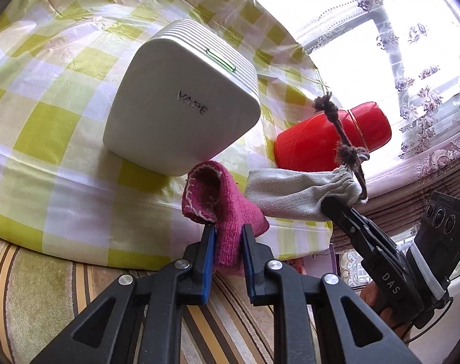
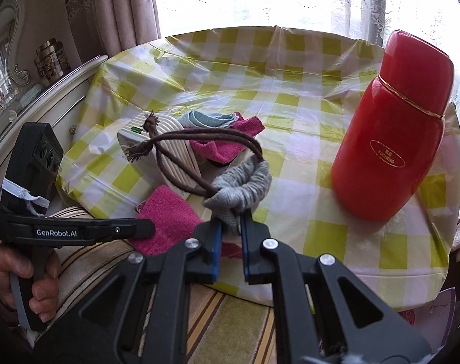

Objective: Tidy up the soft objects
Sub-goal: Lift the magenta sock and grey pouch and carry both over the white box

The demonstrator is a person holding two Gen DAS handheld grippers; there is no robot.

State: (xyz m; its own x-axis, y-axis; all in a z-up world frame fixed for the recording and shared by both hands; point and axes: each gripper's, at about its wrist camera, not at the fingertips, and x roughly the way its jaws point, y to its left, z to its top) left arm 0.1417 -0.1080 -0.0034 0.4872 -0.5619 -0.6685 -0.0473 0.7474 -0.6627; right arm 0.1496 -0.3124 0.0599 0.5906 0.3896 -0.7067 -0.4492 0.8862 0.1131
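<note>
On the checked tablecloth [image 2: 290, 97] stand a red flask [image 2: 393, 133] at right and a white ribbed box [image 1: 181, 97] at left, with pink and blue cloths [image 2: 226, 133] heaped behind the box. Near the table's front edge, the left gripper [image 1: 226, 230] is clamped on a pink knitted cloth [image 1: 230, 212]. Just right of it, the right gripper [image 2: 231, 224] pinches a grey drawstring pouch [image 2: 242, 188], whose brown cord [image 2: 205, 139] loops toward the box.
</note>
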